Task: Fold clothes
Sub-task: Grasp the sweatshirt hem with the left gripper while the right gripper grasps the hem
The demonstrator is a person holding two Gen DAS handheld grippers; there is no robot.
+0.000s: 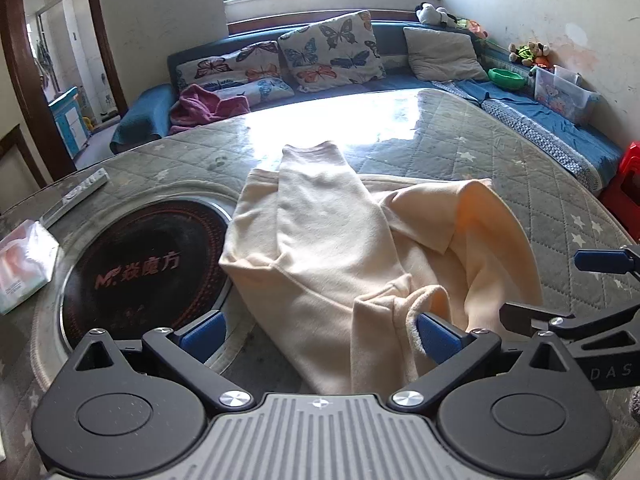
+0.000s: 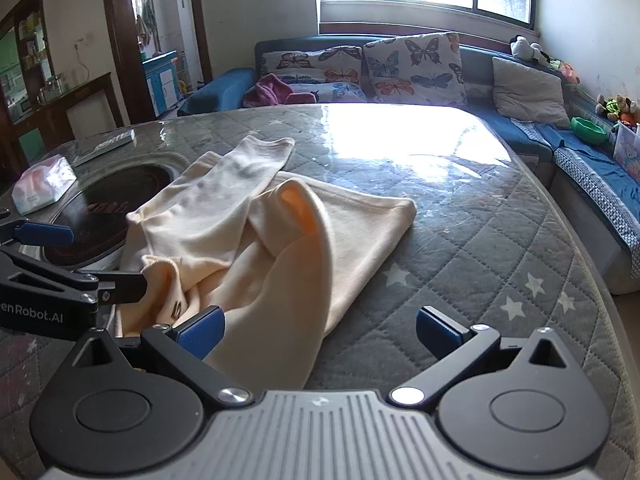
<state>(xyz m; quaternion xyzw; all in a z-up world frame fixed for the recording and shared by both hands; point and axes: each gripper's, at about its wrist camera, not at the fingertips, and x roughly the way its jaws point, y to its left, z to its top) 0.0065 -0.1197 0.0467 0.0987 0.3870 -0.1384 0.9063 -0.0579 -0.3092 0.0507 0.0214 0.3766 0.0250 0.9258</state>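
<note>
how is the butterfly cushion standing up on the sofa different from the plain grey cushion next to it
The butterfly cushion carries a colourful butterfly print; the grey cushion is plain. The butterfly cushion looks larger and sits nearer the sofa's middle; the grey cushion sits toward the corner. Both lean upright against the sofa back.

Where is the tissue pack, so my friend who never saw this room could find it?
Start at the big round table with the grey quilted cover. Go to the dark round hob set in its middle. The tissue pack lies just past the hob, near the table's edge, away from the cream shirt. It is the only soft, crinkly packet there, white and pink; the nearby remote is flat and grey.
</note>
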